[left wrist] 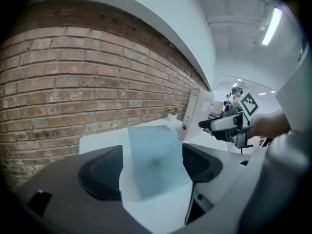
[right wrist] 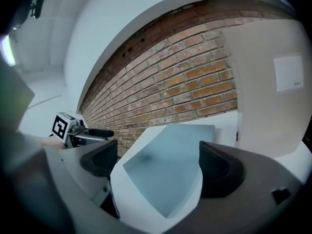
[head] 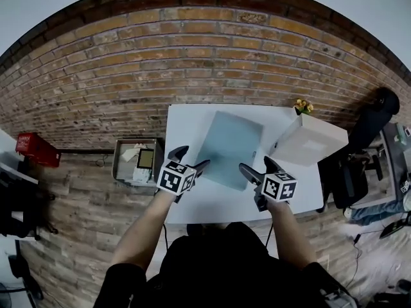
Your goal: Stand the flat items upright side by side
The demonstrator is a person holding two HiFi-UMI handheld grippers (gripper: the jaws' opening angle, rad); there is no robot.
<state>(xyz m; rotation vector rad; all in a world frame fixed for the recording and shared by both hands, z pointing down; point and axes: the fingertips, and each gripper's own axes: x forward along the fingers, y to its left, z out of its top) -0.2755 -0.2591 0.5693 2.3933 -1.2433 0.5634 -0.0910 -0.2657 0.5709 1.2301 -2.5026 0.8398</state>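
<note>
Left tongs: jaws wide apart, nothing gripped. Their own view shows only the pale blue flat panel lying ahead in the gap, not touched by either pad. Right tongs: same story, jaws well open & empty, with the blue panel's near corner in the gap ahead. In the head view both tongs hang over the near part of the white table, left one at the panel's left near edge, right one at its right near edge. The panel lies flat, turned a bit askew, roughly mid-table. Just to its right a white flat box stands, seemingly upright already, w/ a small yellow-flowered plant behind it by the brick wall. On the floor left of the table sits an open cardboard box. My guess: next step is lifting the blue panel onto an edge beside the white box. Risks: the panel looks thin & lies flush on a smooth top, so a jaw may fail to get under it & just shove it along, maybe into the white box, tipping that over or nudging the plant. If I pinch only one corner it could swing or slip out. Once upright, a thin edge gives little footing, so it may fall flat again when I let go.
</note>
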